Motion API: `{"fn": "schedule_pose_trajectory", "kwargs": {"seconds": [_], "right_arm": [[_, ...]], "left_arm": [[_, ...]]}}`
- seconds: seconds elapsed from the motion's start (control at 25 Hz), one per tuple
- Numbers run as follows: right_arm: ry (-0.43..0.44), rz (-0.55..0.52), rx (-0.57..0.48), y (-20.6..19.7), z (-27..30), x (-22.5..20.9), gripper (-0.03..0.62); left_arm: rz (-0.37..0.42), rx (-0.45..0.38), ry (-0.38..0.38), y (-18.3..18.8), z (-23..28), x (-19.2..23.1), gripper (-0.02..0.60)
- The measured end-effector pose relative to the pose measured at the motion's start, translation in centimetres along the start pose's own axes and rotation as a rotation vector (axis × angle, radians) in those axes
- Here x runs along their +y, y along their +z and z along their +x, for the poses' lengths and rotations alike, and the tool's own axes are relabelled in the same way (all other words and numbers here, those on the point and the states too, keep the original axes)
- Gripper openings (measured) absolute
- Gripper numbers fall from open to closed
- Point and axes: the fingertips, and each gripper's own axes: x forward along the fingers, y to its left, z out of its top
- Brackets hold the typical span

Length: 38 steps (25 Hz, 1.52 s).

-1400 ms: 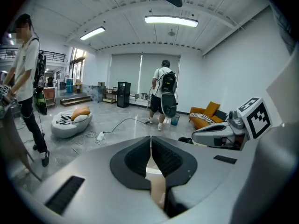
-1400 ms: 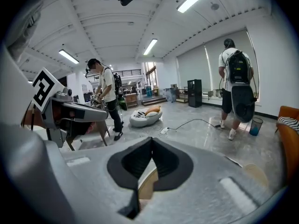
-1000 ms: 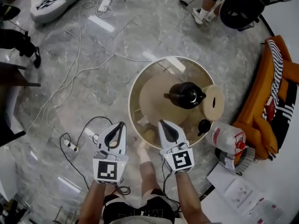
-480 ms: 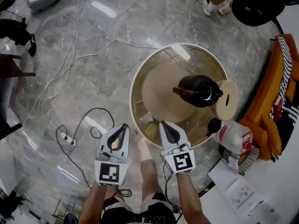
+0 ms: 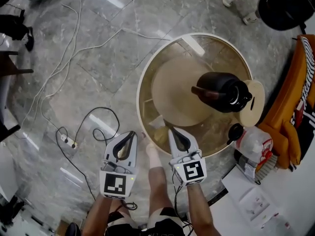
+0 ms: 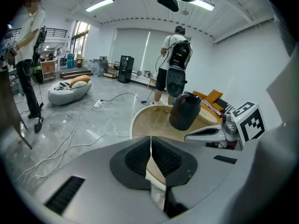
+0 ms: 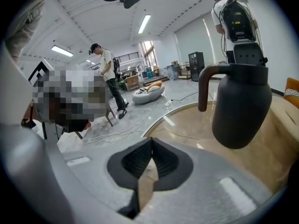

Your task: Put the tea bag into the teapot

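A black teapot (image 5: pixel 222 91) with a brown handle stands on the round glass table (image 5: pixel 142 77), right of its middle. It also shows as the teapot (image 6: pixel 186 111) and, large and near, as the teapot (image 7: pixel 240 108). My right gripper (image 5: pixel 178 135) hovers over the table's near rim with its jaws shut and nothing seen between them. My left gripper (image 5: pixel 127 142) hangs beside it over the floor, left of the table, jaws also shut. A small pale flat thing (image 5: pixel 156 121) lies by the near rim; I cannot tell whether it is the tea bag.
A round wooden disc (image 5: pixel 254 103) and a small black knobbed lid (image 5: pixel 235 132) sit at the table's right edge. A plastic bag (image 5: pixel 253 144) and an orange sofa (image 5: pixel 295 127) stand to the right. Cables (image 5: pixel 64 82) and a power strip (image 5: pixel 68 141) lie on the floor.
The table and teapot have slid right and upward in the head view as the camera shifted. Both grippers stay shut, side by side at the near rim.
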Motion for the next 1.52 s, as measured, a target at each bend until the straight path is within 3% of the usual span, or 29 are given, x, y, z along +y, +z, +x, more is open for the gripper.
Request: {"fn": "schedule_pose_trajectory", "kwargs": {"seconds": [0.2, 0.28, 0.52, 0.68, 1.0, 1.28, 1.52], "right_arm": [[-0.006, 0.007, 0.012, -1.3, 0.7, 0.2, 0.002], [0.018, 0.029, 0.032, -2.0, 1.1, 0.6, 0.171], [0.041, 0.055, 0.078, -3.7, 2.4, 0.9, 0.229], [0.039, 0.051, 0.096, -4.8, 2.9, 0.8, 0.229], [0.045, 0.071, 0.11, -6.5, 3.6, 0.6, 0.219], [0.03, 0.068, 0.112, -7.0, 4.1, 0.4, 0.082], [0.014, 0.063, 0.103, -7.0, 4.0, -0.1, 0.002]], "left_arm": [[0.01, 0.005, 0.006, -1.2, 0.5, 0.6, 0.023], [0.01, 0.006, 0.008, -1.3, 0.4, 0.8, 0.023], [-0.016, 0.021, 0.021, -1.5, 0.3, 0.9, 0.023], [0.016, 0.018, 0.012, -2.1, 0.4, 0.8, 0.023], [-0.025, 0.034, 0.019, -3.0, 0.8, 0.6, 0.023], [-0.035, 0.034, 0.022, -3.4, 1.1, 0.7, 0.023], [-0.035, 0.043, 0.022, -3.6, 1.3, 0.8, 0.023]]}}
